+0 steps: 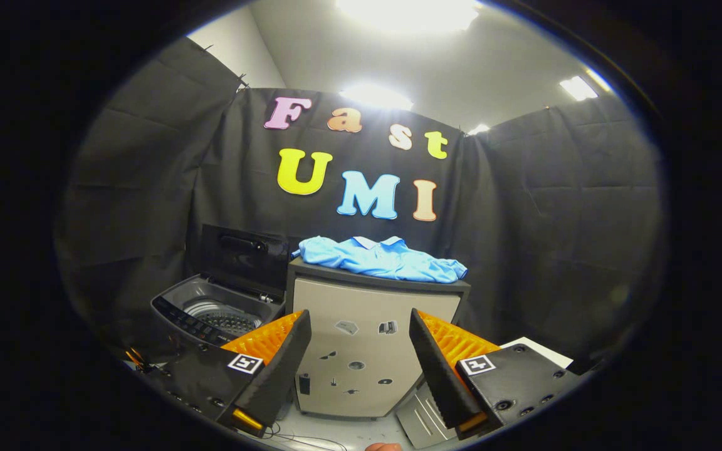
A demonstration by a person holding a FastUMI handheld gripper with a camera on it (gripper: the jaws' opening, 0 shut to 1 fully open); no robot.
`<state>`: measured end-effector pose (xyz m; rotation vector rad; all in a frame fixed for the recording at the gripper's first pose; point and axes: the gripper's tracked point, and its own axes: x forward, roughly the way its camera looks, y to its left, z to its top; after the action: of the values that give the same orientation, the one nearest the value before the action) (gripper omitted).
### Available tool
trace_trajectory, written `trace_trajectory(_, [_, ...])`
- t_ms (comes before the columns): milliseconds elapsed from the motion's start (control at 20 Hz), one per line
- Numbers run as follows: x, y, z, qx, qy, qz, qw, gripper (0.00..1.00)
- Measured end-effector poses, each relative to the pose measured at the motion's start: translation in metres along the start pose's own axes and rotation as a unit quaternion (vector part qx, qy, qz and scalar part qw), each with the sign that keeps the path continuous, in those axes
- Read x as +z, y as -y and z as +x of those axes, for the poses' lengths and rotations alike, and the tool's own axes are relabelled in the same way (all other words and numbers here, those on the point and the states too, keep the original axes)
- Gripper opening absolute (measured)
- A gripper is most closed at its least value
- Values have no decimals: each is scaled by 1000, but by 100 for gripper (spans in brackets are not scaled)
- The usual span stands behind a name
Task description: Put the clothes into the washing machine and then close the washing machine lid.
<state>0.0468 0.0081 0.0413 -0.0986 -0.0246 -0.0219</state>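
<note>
Tool [358,357] held with fingers [286,369] wide apart, gripping nothing, aimed at the front of a pale cabinet [361,351] seen in the gap between them. Shirt [381,258], light blue with a collar, lay crumpled on the cabinet's dark top [455,285], well beyond the fingertips and spread across most of that top. Washer [214,313] stood just beside the cabinet on its left, lower than the cabinet top, partly hidden behind the left finger. Lid [239,254] stood raised, roughly upright at the back of the washer, dark, with a handle near its upper edge. Drum [226,318] lay open to view below the lid, perforated, with no clothing visible inside. Control strip [188,322] ran along the washer's near rim. Small dark marks and stickers [347,327] dotted the cabinet front; too small to make out. White sheet [539,349] showed behind the right finger, low beside the cabinet. Thin cable [304,440] trailed over the light floor under the tool. Black cloth wall [555,219] hung behind cabinet and washer, with ceiling lights [376,95] bright above it.
</note>
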Motion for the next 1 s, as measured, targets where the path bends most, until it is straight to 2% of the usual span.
trace_trajectory(350, [76,34,51,-25,43,29,998,98])
trace_trajectory(550, [113,48,85,-18,57,23,998,98])
trace_trajectory(1000, [125,58,187,35,-23,38,998,98])
